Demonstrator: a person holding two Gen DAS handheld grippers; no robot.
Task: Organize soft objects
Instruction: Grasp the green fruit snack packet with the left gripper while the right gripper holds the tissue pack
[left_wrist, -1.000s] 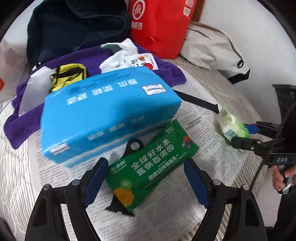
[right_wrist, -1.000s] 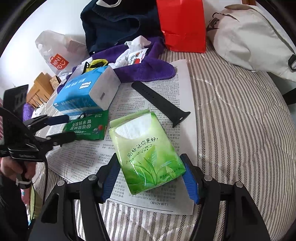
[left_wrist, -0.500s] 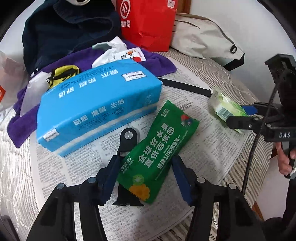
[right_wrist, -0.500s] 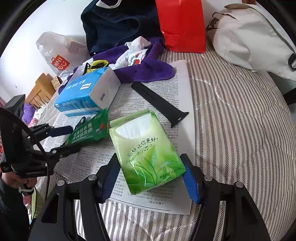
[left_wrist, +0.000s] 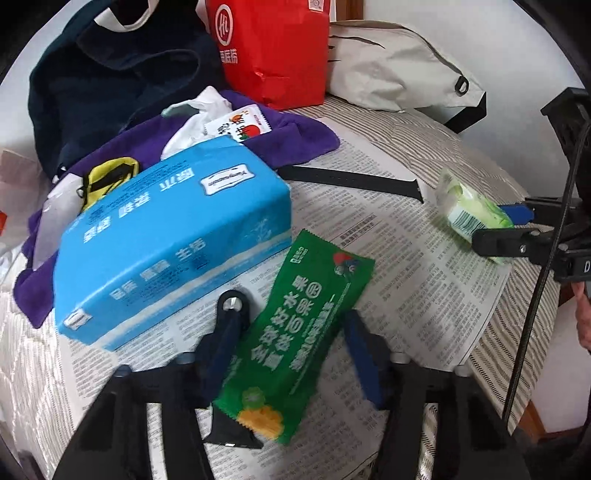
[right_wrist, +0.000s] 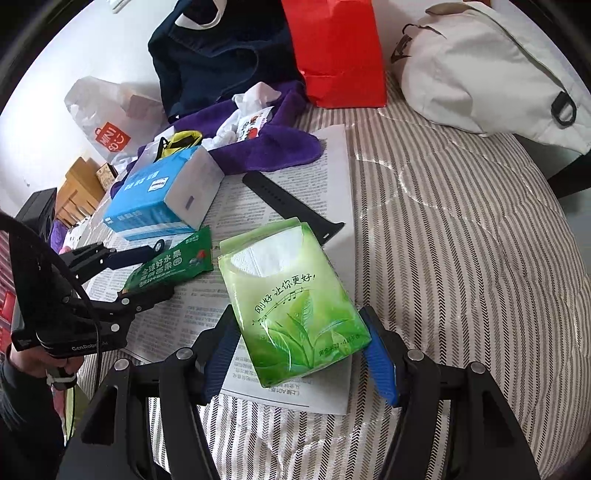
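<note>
A green snack packet lies on the newspaper between the fingers of my left gripper, whose jaws are closing. Its left pad touches the packet's edge, while a thin gap shows at the right pad. In the right wrist view the packet sits tilted between the left gripper's fingers. My right gripper is shut on a green tissue pack, a pad against each side. That pack and right gripper show at the right of the left wrist view. A blue tissue box lies just beyond the packet.
A black strap lies on the newspaper behind the tissue pack. A purple towel with small items, a navy bag, a red bag and a white bag crowd the back. Striped quilt spreads to the right.
The left gripper's jaws have narrowed around the green packet and come closer to it. The packet has turned and tipped up. The right gripper and tissue pack have stayed put.
</note>
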